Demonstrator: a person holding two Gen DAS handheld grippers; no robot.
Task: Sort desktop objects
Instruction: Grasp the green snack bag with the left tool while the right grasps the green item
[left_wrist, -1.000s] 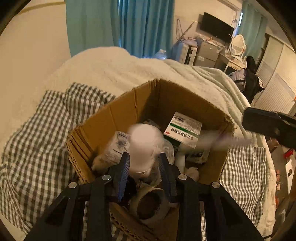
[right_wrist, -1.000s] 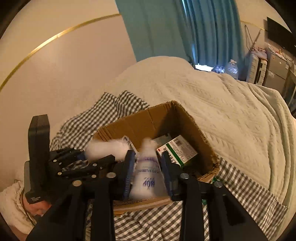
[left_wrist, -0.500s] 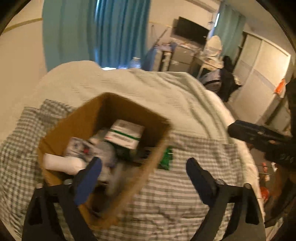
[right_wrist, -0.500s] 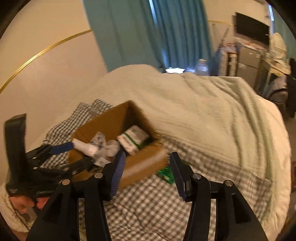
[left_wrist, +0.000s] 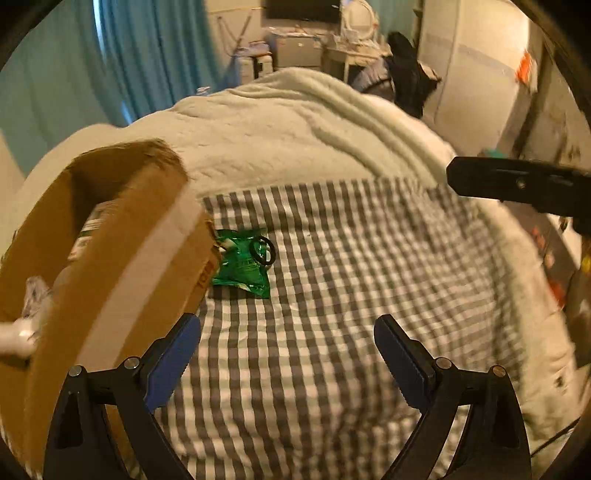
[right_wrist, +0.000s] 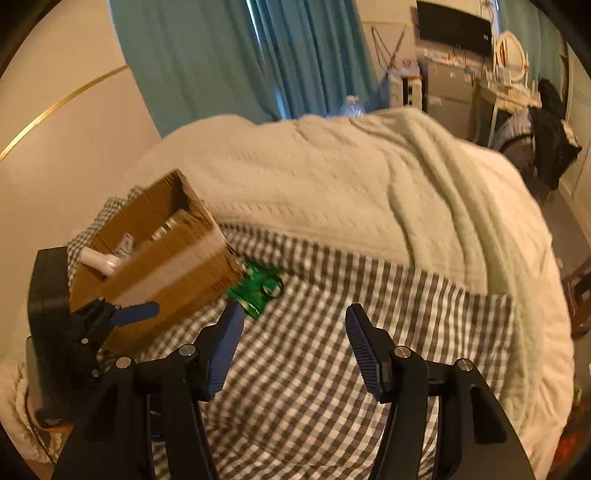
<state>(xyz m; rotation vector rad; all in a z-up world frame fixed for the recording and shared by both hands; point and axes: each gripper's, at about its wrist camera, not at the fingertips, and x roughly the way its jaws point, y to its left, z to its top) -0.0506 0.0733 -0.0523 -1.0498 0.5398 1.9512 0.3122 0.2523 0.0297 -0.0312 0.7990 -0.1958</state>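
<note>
Left gripper (left_wrist: 287, 334): jaws spread wide, nothing between them, blue pads over the checked cloth (left_wrist: 351, 295); its left pad sits just beside the outer wall of the cardboard box (left_wrist: 122, 258).

Right gripper (right_wrist: 295, 334): jaws likewise spread wide and empty, hovering above the same cloth (right_wrist: 314, 369). The left gripper shows in this view at the lower left (right_wrist: 136, 312), close against the box (right_wrist: 166, 273).

Cardboard box: one, open-topped, standing on the cloth at the left. Contents partly hidden; countable from the right wrist view are one white bottle or tube (right_wrist: 98, 260) lying near the rim and one small pale packet (right_wrist: 125, 242) behind it. A carton with green print (left_wrist: 90, 230) shows inside from the left wrist view; its text is too blurred to read. Orange lettering on the box's outer wall is not legible.

Green packet (left_wrist: 242, 264): one, flat on the cloth, touching or just beside the box's corner. Printing on it cannot be read.

Black ring (left_wrist: 262, 251): one, lying on the packet's upper right part.

Checked cloth: one, grey and white, spread over a cream blanket (left_wrist: 295, 125).

Teal curtains (right_wrist: 221, 55): behind the bed.
</note>
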